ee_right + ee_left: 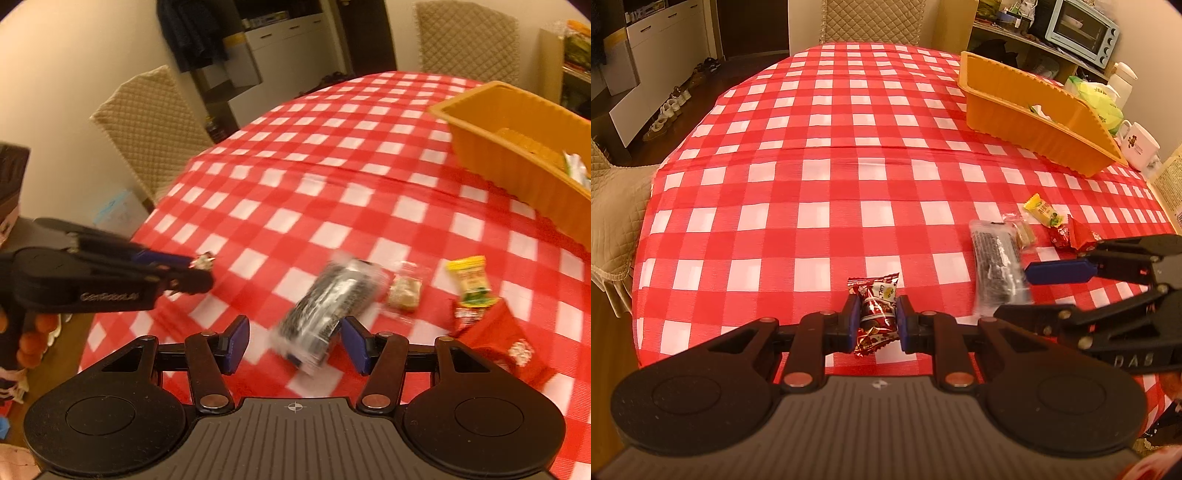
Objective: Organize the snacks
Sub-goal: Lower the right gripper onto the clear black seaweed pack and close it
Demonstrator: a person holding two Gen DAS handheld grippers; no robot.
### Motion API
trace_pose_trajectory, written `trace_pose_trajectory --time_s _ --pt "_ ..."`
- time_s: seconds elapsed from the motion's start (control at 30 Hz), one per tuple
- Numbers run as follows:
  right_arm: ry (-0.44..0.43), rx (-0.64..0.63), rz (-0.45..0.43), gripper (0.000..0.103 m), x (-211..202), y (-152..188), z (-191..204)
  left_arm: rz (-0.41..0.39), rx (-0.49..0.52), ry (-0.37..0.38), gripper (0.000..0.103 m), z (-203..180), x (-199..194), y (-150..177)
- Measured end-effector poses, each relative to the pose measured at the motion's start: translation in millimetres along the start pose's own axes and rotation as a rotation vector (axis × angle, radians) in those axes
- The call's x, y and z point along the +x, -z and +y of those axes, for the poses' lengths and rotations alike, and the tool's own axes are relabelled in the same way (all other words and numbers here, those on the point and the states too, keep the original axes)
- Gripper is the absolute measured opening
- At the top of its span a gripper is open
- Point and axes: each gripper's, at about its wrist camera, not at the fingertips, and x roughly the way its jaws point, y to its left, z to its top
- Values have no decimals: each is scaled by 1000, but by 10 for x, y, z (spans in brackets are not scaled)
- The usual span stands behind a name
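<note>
My left gripper (877, 319) is shut on a red candy wrapper (876, 312) and holds it above the checked tablecloth; the left gripper also shows in the right wrist view (201, 267). My right gripper (293, 341) is open, its jaws on either side of a dark clear-wrapped snack pack (328, 308), blurred by motion; this pack also shows in the left wrist view (997, 267), next to the right gripper (1045, 290). An orange bin (1030, 114) stands at the far right and holds a few wrappers.
Loose on the cloth at the right lie a clear-wrapped beige sweet (404, 291), a yellow-green packet (471, 280) and red packets (506, 339). A white mug (1139, 144) stands behind the bin. Quilted chairs (147, 125) surround the table (827, 177).
</note>
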Motion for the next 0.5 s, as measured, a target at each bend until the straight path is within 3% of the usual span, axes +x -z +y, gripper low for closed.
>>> trace_pose_trajectory --time_s 0.37,0.5 --pt "84 169 33 56 131 -172 -108 1 -19 -10 19 91 3 -1" --pt "106 161 39 56 204 -218 -90 0 -25 -16 19 116 9 -21"
